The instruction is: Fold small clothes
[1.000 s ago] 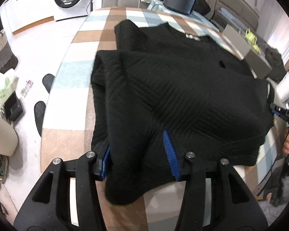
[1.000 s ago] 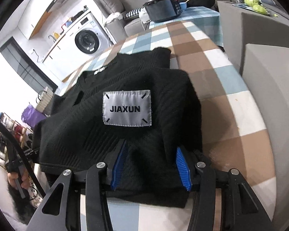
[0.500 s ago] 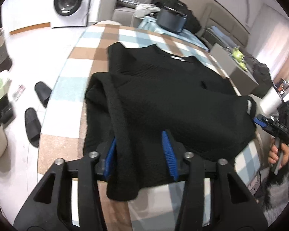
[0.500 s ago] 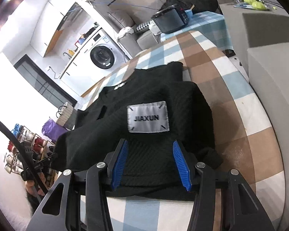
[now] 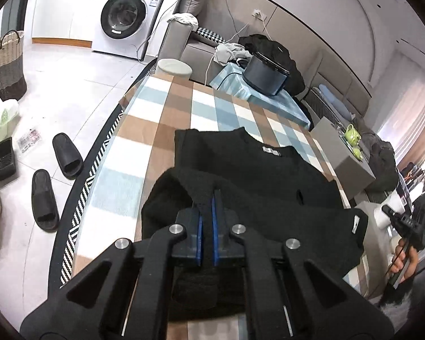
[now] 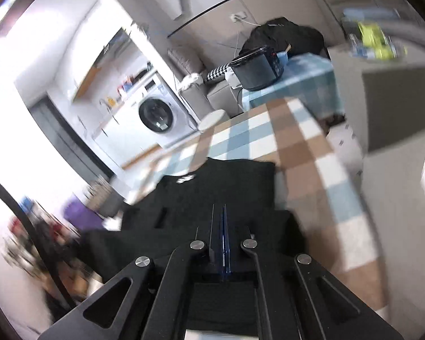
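The black quilted knit sweater (image 5: 263, 187) lies on the checked counter (image 5: 144, 153), collar toward twelve o'clock, long axis running away from both hands. The left hand-held gripper (image 5: 207, 198) and right hand-held gripper (image 6: 218, 212) have each just clamped its near hem, both tilted downward, equally near

Washing machine (image 5: 126, 17); slippers (image 5: 55, 181); wicker basket (image 5: 4, 65).
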Demonstrator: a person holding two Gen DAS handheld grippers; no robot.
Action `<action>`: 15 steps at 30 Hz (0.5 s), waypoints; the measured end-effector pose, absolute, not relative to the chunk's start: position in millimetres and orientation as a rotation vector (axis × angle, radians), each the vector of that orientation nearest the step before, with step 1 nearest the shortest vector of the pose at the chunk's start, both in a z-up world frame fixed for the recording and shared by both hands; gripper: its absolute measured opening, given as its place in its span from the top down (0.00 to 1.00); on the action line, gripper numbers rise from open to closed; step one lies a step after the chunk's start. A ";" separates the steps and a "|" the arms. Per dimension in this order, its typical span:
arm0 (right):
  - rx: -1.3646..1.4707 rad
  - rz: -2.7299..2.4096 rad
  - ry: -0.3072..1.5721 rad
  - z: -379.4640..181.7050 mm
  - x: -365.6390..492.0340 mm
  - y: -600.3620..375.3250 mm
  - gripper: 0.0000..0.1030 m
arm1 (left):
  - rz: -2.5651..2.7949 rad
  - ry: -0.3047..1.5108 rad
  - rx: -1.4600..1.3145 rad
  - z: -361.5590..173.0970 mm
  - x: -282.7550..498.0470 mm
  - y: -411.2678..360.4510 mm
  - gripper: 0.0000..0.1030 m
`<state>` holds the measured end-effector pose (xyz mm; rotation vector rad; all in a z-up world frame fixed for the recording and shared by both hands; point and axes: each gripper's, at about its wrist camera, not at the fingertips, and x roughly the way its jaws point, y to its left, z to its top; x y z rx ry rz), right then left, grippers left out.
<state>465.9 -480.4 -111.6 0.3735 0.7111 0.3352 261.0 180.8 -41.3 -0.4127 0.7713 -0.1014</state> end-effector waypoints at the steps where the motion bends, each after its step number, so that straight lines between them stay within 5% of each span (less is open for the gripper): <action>1: 0.331 0.288 0.728 -112.0 467.9 -480.3 0.90 | -0.104 0.772 -0.411 -41.1 263.5 180.3 0.97; 4: 0.324 0.265 0.790 -131.4 465.0 -485.9 0.51 | -0.105 0.785 -0.404 -44.7 265.7 178.5 0.97; 10: 0.331 0.267 0.892 -186.3 460.8 -485.3 0.51 | -0.098 0.812 -0.409 -61.2 265.1 177.3 0.97; 13: 0.347 0.282 0.928 -200.5 469.5 -482.6 0.95 | -0.091 0.810 -0.427 -63.4 263.8 179.9 0.97; 15: 0.328 0.313 0.903 -193.5 468.0 -477.2 0.95 | -0.083 0.793 -0.443 -60.8 261.6 182.8 0.98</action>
